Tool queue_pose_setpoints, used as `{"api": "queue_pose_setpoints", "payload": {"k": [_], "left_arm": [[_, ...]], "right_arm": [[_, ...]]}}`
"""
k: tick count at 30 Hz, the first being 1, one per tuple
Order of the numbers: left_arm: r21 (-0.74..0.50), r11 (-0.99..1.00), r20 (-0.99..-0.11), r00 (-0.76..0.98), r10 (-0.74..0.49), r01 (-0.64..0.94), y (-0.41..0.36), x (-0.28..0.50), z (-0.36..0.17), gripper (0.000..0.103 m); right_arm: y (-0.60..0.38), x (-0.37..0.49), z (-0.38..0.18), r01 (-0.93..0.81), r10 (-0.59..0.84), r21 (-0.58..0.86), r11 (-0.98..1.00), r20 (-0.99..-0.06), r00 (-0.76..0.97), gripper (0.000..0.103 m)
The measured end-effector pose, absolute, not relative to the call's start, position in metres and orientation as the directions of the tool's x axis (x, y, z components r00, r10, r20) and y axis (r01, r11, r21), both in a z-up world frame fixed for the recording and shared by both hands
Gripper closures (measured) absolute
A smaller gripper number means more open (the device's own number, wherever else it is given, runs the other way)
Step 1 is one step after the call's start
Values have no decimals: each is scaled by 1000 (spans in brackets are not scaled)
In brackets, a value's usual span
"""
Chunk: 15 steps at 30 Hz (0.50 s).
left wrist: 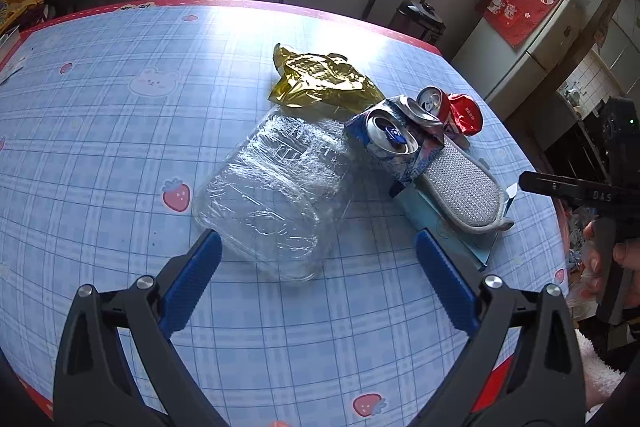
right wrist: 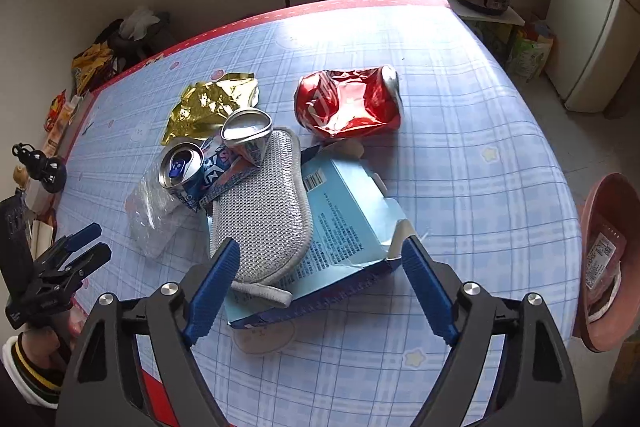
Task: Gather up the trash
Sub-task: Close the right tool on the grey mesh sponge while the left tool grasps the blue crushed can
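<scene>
- Two grippers over the table (left wrist: 120, 131), both with jaws apart, nothing held.
- Left gripper (left wrist: 318, 247) hovers by the near edge of a clear plastic wrapper (left wrist: 272, 195).
- Right gripper (right wrist: 320, 259) straddles the near end of a grey scrubbing pad (right wrist: 264, 215) lying on a flattened blue carton (right wrist: 344, 227).
- Crushed blue can (right wrist: 192, 171), red can (right wrist: 348, 103) and gold foil (right wrist: 204, 107) lie beyond.

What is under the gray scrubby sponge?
The gray sponge lies on a flattened light blue box, which rests on the table. Its far end leans against a crushed blue can. The box's printing beneath the sponge is covered.
</scene>
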<state>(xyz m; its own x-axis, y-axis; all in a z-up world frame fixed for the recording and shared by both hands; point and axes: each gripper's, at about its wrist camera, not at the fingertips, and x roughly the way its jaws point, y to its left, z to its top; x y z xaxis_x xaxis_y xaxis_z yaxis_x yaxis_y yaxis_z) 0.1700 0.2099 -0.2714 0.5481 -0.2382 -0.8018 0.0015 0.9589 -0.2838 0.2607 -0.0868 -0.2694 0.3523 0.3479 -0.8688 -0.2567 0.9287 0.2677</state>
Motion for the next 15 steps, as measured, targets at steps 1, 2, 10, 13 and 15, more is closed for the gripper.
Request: {"api": "queue_pose_setpoints", "payload": {"k": [1, 2, 10, 13, 15], "left_arm": [[-290, 957, -799, 552, -240, -3, 211, 170, -270, 9], [-295, 955, -797, 554, -240, -10, 212, 169, -270, 10], [-353, 932, -803, 537, -259, -77, 228, 161, -278, 28], [-408, 908, -792, 533, -298, -99, 232, 164, -281, 34], [-463, 880, -774, 530, -345, -103, 233, 172, -281, 39]], "right_arm": [[-81, 265, -274, -265, 362, 280, 923, -867, 344, 31], [-75, 269, -279, -271, 374, 291, 917, -864, 336, 33], [-49, 284, -305, -300, 380, 294, 908, -879, 289, 50], [-49, 277, -303, -321, 380, 280, 905, -872, 309, 54], [-51, 275, -300, -325, 386, 283, 902, -867, 315, 59]]}}
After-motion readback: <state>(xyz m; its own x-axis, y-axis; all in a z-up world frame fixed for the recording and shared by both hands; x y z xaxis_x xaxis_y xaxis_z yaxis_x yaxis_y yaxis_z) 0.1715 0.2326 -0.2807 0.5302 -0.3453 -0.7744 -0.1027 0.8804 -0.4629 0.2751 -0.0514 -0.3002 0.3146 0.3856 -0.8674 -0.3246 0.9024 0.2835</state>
